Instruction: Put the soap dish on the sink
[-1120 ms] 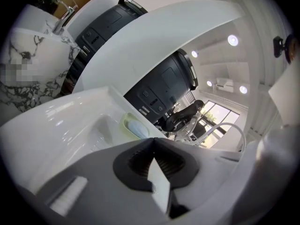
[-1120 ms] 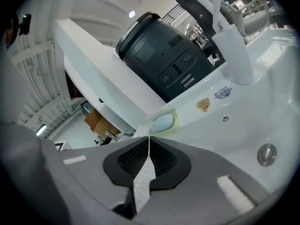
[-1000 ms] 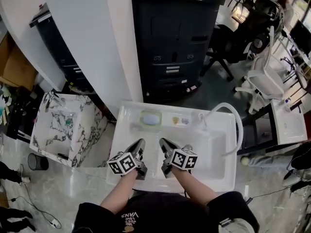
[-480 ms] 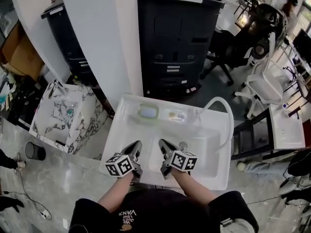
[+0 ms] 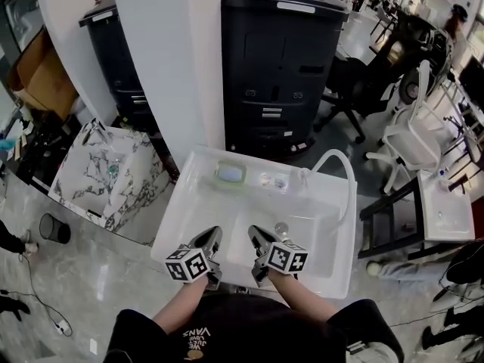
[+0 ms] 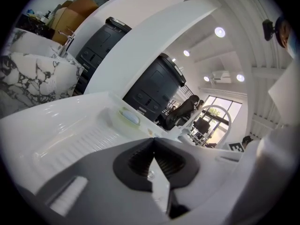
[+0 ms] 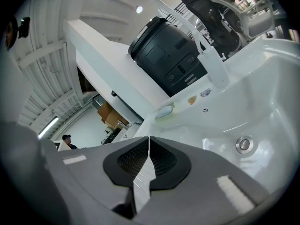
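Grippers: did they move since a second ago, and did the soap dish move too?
The left gripper and the right gripper both pulled back a little toward the person, away from the soap dish. Nothing was grabbed or let go. Both stayed shut and empty, and the soap dish stayed on the back ledge of the sink.

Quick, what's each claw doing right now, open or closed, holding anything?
Left claw: closed, holding nothing.
Right claw: closed, holding nothing.

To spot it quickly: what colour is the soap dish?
The soap dish is pale green, clearest in the head view.
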A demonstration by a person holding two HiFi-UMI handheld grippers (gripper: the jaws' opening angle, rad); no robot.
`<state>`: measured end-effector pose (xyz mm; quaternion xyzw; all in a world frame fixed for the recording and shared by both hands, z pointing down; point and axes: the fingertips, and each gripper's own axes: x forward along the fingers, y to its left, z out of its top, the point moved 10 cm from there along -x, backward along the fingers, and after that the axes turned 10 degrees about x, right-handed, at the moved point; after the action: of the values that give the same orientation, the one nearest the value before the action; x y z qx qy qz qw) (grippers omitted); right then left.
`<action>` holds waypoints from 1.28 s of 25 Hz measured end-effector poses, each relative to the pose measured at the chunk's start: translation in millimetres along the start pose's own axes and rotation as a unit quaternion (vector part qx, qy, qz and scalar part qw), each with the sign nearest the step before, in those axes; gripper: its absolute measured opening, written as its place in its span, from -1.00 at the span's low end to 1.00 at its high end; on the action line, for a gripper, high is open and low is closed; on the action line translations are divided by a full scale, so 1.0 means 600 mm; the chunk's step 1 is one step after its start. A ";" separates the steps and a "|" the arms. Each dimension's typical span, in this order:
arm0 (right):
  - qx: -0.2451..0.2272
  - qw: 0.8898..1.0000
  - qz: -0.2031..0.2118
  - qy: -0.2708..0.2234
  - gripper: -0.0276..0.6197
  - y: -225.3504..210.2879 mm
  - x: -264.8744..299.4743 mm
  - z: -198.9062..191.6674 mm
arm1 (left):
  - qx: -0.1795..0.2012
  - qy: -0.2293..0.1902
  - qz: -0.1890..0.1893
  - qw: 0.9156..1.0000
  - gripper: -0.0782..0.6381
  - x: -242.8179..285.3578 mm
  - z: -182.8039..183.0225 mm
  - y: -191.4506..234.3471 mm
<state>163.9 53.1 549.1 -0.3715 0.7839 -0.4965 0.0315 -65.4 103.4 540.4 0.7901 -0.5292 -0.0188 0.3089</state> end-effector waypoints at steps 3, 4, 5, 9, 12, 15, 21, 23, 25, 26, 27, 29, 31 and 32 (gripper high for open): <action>0.001 1.000 0.004 0.003 -0.88 -0.004 -0.014 -0.005 | 0.001 -0.001 0.002 1.000 -0.63 -0.006 -0.010 -0.011; 0.000 1.000 0.005 0.004 -0.88 -0.004 -0.017 -0.006 | -0.001 -0.002 0.004 1.000 -0.63 -0.008 -0.011 -0.014; -0.001 1.000 0.007 0.006 -0.88 -0.004 -0.021 -0.007 | -0.003 -0.004 0.007 1.000 -0.63 -0.009 -0.012 -0.017; 0.004 1.000 0.013 0.010 -0.88 -0.008 -0.031 -0.018 | 0.003 -0.011 0.019 1.000 -0.63 -0.017 -0.017 -0.027; 0.012 1.000 0.010 0.010 -0.88 -0.014 -0.037 -0.023 | 0.010 -0.009 0.024 1.000 -0.63 -0.024 -0.023 -0.033; 0.012 1.000 0.009 0.014 -0.91 -0.015 -0.044 -0.030 | 0.014 -0.012 0.028 0.999 -0.63 -0.039 -0.030 -0.037; 0.009 1.000 0.021 0.019 -0.91 -0.011 -0.056 -0.038 | 0.019 -0.015 0.035 0.999 -0.63 -0.056 -0.047 -0.044; 0.005 1.000 0.020 0.023 -0.91 -0.009 -0.059 -0.040 | 0.018 -0.017 0.035 0.999 -0.63 -0.059 -0.051 -0.047; 0.000 0.999 0.020 0.029 -0.91 -0.006 -0.063 -0.042 | 0.015 -0.020 0.039 0.999 -0.63 -0.064 -0.054 -0.049; -0.002 0.999 0.021 0.031 -0.91 -0.005 -0.066 -0.043 | 0.013 -0.021 0.041 0.999 -0.63 -0.066 -0.055 -0.051; -0.003 0.999 0.023 0.032 -0.91 -0.004 -0.068 -0.044 | 0.012 -0.022 0.043 0.999 -0.63 -0.068 -0.056 -0.051; -0.005 0.999 0.027 0.032 -0.91 -0.001 -0.070 -0.045 | 0.012 -0.023 0.047 0.999 -0.63 -0.071 -0.058 -0.053; -0.006 0.999 0.028 0.033 -0.91 0.001 -0.073 -0.045 | 0.010 -0.022 0.048 0.999 -0.63 -0.072 -0.061 -0.054; -0.007 0.999 0.029 0.034 -0.91 0.001 -0.074 -0.047 | 0.009 -0.021 0.049 0.999 -0.63 -0.073 -0.062 -0.055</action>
<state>183.9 101.7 548.3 -0.3320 0.7981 -0.5025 0.0170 -44.0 166.3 540.9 0.7654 -0.5735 -0.0158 0.2915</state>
